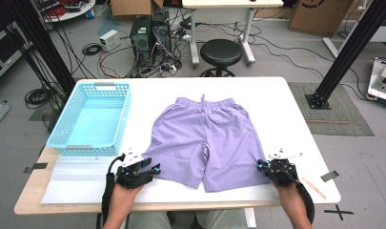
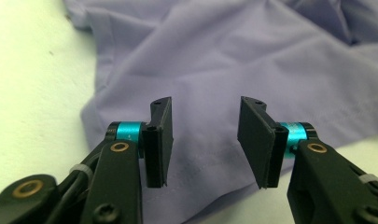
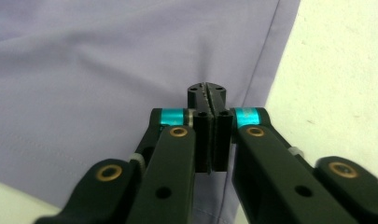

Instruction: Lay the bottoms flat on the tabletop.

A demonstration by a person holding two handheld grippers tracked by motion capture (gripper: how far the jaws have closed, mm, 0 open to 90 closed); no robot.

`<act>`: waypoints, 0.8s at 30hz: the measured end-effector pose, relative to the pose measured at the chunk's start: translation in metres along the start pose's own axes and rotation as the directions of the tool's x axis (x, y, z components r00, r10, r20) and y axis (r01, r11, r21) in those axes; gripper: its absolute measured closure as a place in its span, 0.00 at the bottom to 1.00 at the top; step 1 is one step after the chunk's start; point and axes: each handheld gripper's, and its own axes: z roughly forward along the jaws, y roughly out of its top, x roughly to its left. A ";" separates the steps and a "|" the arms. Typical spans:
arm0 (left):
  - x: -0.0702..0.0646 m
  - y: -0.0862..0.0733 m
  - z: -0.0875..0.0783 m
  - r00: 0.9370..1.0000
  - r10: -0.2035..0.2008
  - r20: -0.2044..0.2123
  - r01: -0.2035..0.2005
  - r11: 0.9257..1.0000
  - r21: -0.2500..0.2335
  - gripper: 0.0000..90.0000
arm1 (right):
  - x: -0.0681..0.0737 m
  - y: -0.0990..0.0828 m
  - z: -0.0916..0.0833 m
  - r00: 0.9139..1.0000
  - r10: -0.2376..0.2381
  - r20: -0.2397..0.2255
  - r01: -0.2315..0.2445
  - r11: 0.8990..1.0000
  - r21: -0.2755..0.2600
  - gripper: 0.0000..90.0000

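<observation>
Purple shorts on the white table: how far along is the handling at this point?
Early stage. Done: the purple shorts lie spread flat, waistband away from the person. In hand: the left hand-held gripper hovers open over the hem of one leg; the right hand-held gripper sits at the other leg's outer edge with its jaws together, no cloth visibly pinched. Left: no fold has been made yet, and the blue basket holds nothing.

A pair of lilac shorts (image 1: pixel 205 143) lies spread flat at the middle of the frame on the white table (image 1: pixel 276 95), waistband toward the top edge, the two legs pointing to the bottom edge. The cloth is smooth with soft creases, and each leg hem carries a stitched seam.
</observation>
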 end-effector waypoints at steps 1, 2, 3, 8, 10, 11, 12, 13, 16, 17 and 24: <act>-0.002 0.001 0.002 1.000 0.014 -0.004 -0.014 1.000 0.020 0.63 | -0.001 0.000 -0.001 1.000 -0.008 0.005 0.008 1.000 0.005 1.00; -0.004 0.000 0.003 0.999 0.030 -0.009 -0.030 0.999 0.033 0.67 | -0.002 0.000 -0.001 1.000 -0.019 0.020 0.018 1.000 0.010 1.00; -0.005 0.000 0.002 0.999 0.042 -0.018 -0.042 0.998 0.037 0.69 | -0.002 0.000 -0.002 0.999 -0.035 0.041 0.034 0.999 0.016 1.00; -0.006 -0.003 -0.006 0.996 0.084 0.006 -0.084 0.995 0.061 0.99 | -0.010 -0.004 -0.009 0.994 -0.045 0.099 0.041 0.999 0.034 1.00; -0.007 -0.004 -0.011 0.995 0.094 0.025 -0.096 0.992 0.080 0.99 | -0.012 -0.006 -0.012 0.991 -0.061 0.117 0.056 0.997 0.047 1.00; -0.007 -0.005 -0.013 0.996 0.088 0.033 -0.091 0.992 0.083 0.99 | -0.013 -0.007 -0.014 0.990 -0.064 0.122 0.058 0.997 0.053 1.00; -0.007 -0.006 -0.016 0.996 0.086 0.036 -0.089 0.992 0.087 0.99 | -0.014 -0.008 -0.017 0.991 -0.058 0.123 0.052 0.997 0.052 1.00; -0.007 -0.008 -0.018 0.996 0.083 0.029 -0.085 0.993 0.079 0.99 | -0.016 -0.008 -0.019 0.993 -0.044 0.112 0.040 0.998 0.039 1.00; -0.003 -0.009 -0.020 0.998 0.061 0.029 -0.062 0.998 0.034 0.96 | -0.021 -0.007 -0.022 0.997 0.044 0.061 -0.043 0.999 -0.022 0.75; -0.002 -0.008 -0.020 0.999 0.045 0.029 -0.046 0.999 0.025 0.90 | -0.022 -0.007 -0.020 0.997 0.053 0.057 -0.052 0.998 -0.024 0.75; 0.002 0.001 -0.021 0.999 0.003 0.045 0.001 0.997 -0.082 0.71 | -0.023 -0.011 -0.010 0.998 0.042 0.039 -0.042 0.999 -0.001 1.00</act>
